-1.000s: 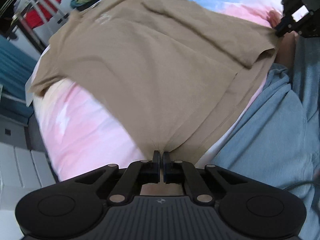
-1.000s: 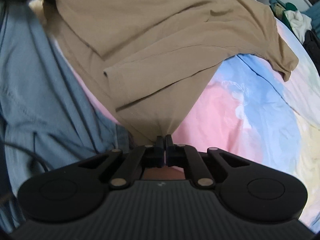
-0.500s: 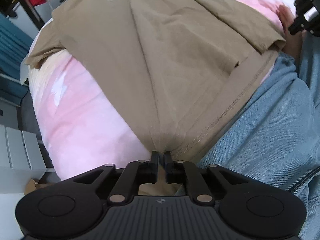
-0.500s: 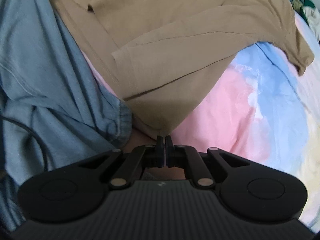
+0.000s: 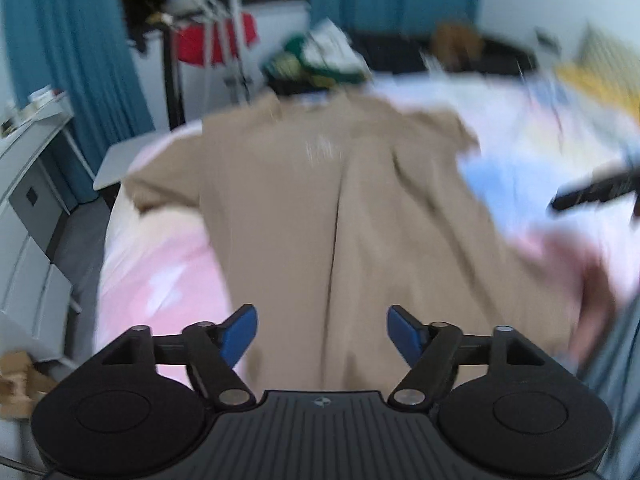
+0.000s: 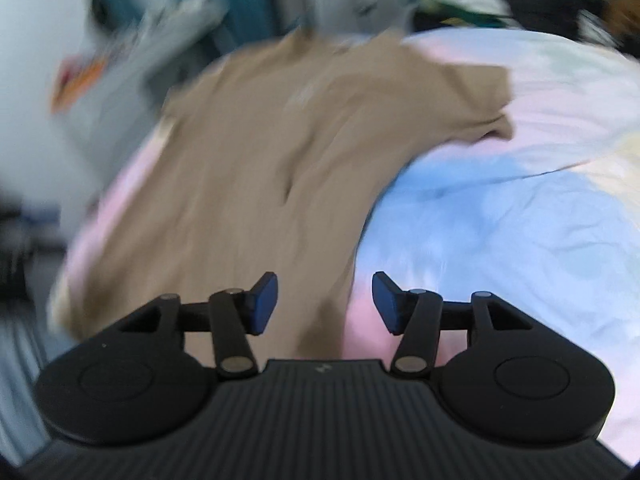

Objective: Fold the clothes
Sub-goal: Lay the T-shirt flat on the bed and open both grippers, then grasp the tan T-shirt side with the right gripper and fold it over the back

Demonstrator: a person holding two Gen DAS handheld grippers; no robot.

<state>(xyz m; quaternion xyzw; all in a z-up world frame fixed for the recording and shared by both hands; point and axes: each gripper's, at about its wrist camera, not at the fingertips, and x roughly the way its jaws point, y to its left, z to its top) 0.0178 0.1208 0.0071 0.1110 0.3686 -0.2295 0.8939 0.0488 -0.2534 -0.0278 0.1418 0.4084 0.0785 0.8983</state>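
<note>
Opening with nothing between their pads, the left hand-held gripper (image 5: 322,334) and right hand-held gripper (image 6: 324,304) hover over the near hem of the tan T-shirt (image 5: 320,208), which lies on the bed (image 6: 500,208), long axis toward twelve o'clock.

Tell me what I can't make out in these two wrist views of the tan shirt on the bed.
- Tan shirt: its near hem, both views, hidden behind the gripper bodies.
- Pale chest print: unreadable, motion blur.
- Clothes pile beyond the bed: items indistinct, blurred.
- Right gripper in the left wrist view: a dark smear, cut off by the edge.
- Left gripper, jaws opening: nothing between them.
</note>
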